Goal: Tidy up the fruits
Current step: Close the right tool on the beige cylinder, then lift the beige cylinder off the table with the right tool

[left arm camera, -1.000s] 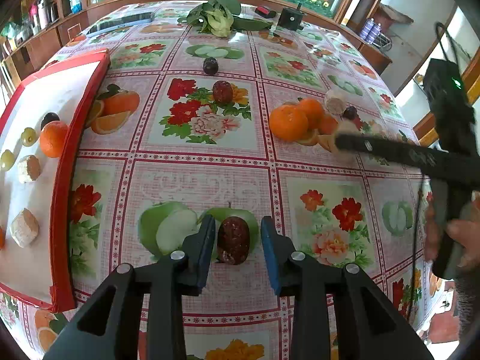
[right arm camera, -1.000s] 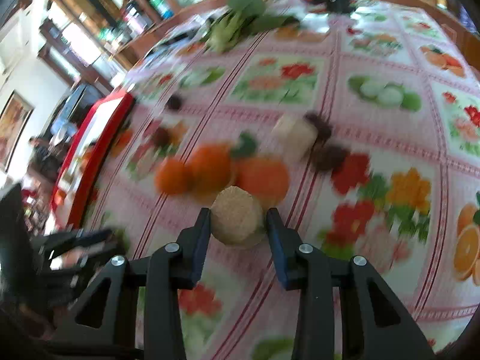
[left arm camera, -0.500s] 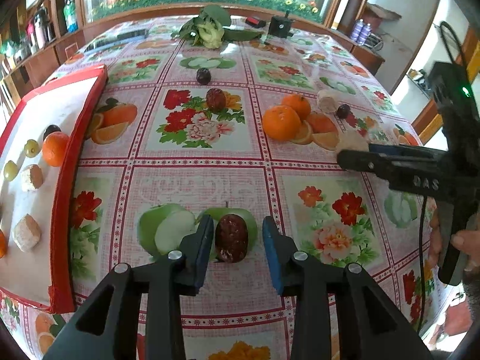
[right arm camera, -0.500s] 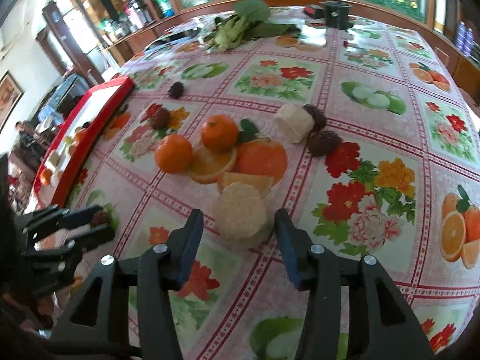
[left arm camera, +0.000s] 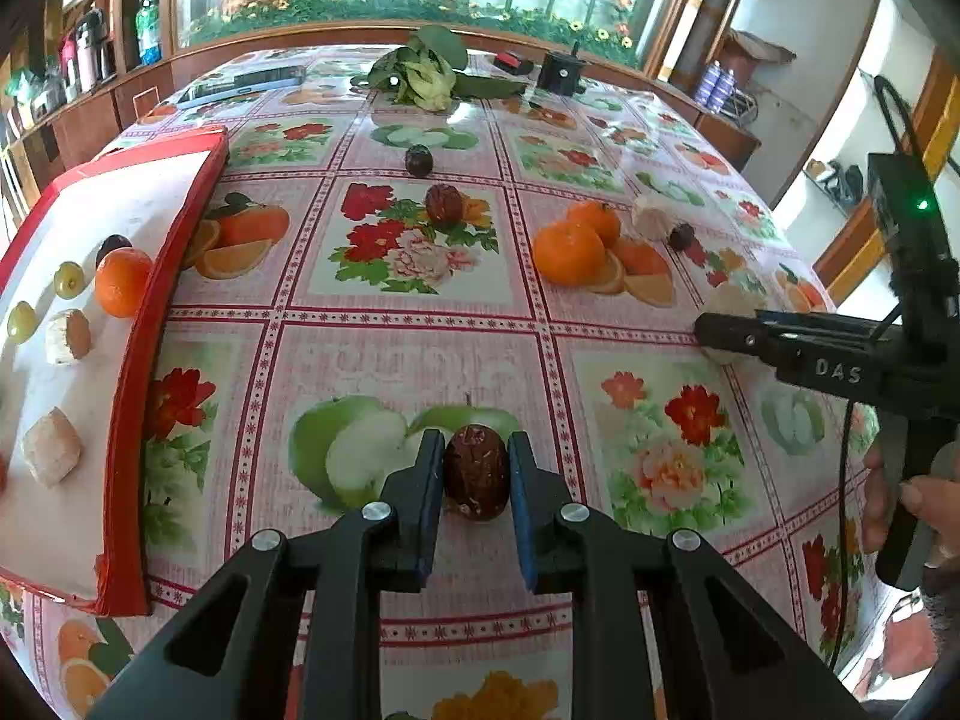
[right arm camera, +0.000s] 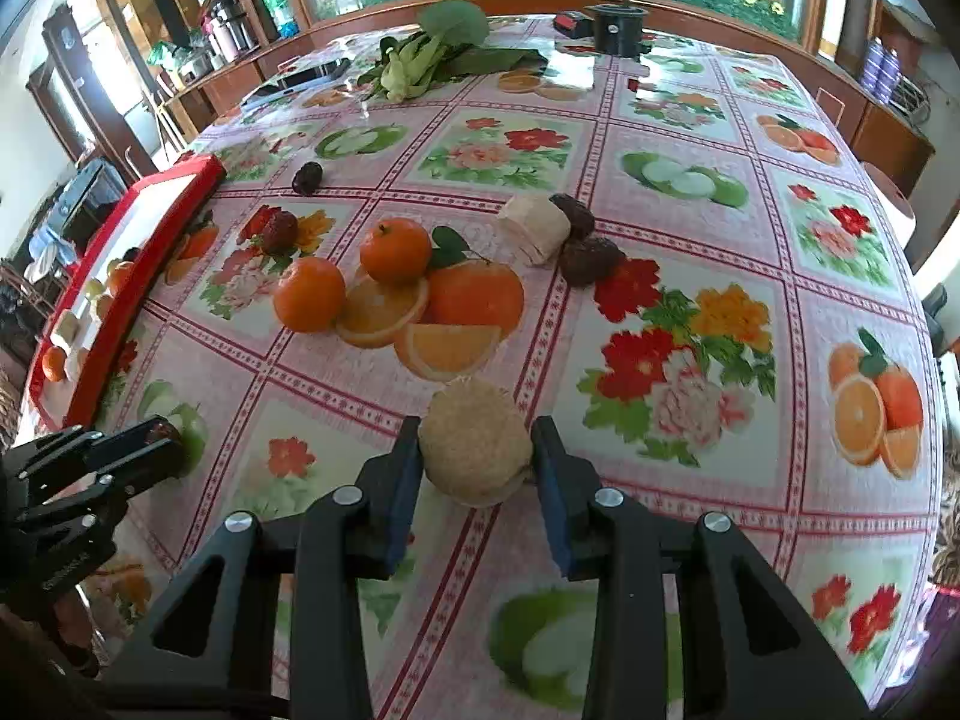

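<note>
My left gripper is shut on a dark red date low over the printed green apple near the table's front. My right gripper is shut on a round beige fruit piece by the printed orange slices. Two oranges, a beige chunk and several dates lie loose on the flowered tablecloth. At the left, a red-rimmed white tray holds an orange, green grapes, beige pieces and a dark date.
Leafy greens, a black box and a flat dark device sit at the far end. A hand holds the right gripper at the table's right edge. Wooden shelving runs behind the tray.
The left fingers have come together on the date. The right gripper carried the beige piece, spread wider half a second ago, and now presses on it again.
</note>
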The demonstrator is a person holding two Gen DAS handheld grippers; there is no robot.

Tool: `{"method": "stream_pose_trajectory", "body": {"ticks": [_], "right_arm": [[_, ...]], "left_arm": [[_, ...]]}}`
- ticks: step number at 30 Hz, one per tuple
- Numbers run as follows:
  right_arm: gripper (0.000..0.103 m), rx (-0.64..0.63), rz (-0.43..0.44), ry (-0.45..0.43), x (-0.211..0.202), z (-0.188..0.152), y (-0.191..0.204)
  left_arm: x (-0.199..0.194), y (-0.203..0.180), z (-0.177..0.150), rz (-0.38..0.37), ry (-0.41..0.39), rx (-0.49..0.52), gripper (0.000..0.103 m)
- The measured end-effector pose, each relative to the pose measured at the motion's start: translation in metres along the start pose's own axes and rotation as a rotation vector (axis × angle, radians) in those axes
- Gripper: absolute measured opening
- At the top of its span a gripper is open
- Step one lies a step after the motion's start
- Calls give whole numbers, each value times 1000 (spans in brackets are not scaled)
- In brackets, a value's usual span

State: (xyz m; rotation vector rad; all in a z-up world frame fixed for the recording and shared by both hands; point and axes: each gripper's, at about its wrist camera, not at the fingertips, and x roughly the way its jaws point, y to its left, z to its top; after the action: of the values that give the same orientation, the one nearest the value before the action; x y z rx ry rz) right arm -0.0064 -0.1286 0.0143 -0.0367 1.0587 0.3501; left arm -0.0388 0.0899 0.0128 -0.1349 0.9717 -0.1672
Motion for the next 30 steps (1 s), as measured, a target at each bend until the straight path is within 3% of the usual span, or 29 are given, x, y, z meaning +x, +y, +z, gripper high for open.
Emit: {"method": "stream_pose_trajectory", "body": {"ticks": [12,20,30], "right_arm": [[38,26,-21,2,-20,-11,17],[38,-34,-44,-12,-23,3,47],[43,70,-14,58,-3,-15,18]], "left_arm": [[-10,-8,5,-58,17,32,20],[-19,6,16,-46,-10,30,20],[-4,15,7,-67,60,42,20]]}}
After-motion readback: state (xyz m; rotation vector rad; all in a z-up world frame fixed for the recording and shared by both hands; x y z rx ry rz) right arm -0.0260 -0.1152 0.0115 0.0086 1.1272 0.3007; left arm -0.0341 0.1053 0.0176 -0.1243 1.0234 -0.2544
